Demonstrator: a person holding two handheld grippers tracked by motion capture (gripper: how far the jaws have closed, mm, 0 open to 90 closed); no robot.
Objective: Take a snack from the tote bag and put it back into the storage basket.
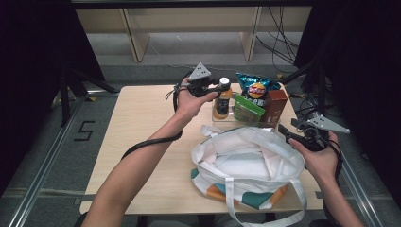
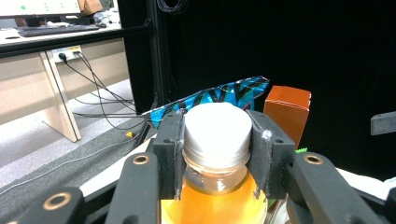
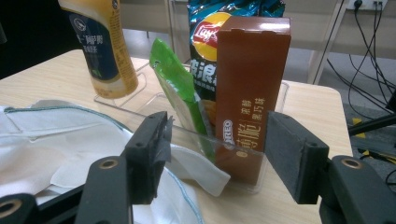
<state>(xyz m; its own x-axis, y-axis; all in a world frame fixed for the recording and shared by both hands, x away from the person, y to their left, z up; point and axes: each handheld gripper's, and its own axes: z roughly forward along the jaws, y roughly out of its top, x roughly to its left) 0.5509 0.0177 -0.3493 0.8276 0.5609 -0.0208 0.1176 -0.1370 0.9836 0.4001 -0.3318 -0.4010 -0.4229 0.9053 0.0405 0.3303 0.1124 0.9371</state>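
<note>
Juice bottle (image 1: 222, 100) stands at far side of table (image 1: 142, 123), left of clear tray (image 3: 154, 105). Left gripper (image 2: 215, 154) clamped on its cap and neck. Full, likely heavy, smooth; neck grip sound. Right gripper (image 3: 212, 154) open, empty, near tote bag (image 1: 246, 165).

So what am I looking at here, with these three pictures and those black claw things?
A person holds a hand-worked gripper in each hand. One camera looks down from above; one rides on each gripper, looking along its jaws. The left gripper is clamped on the neck of an orange drink bottle. The right gripper is open and holds nothing. On the wooden table lies an open white tote bag, and behind it a clear tray holding a brown box, a green packet and a chip bag.
</note>
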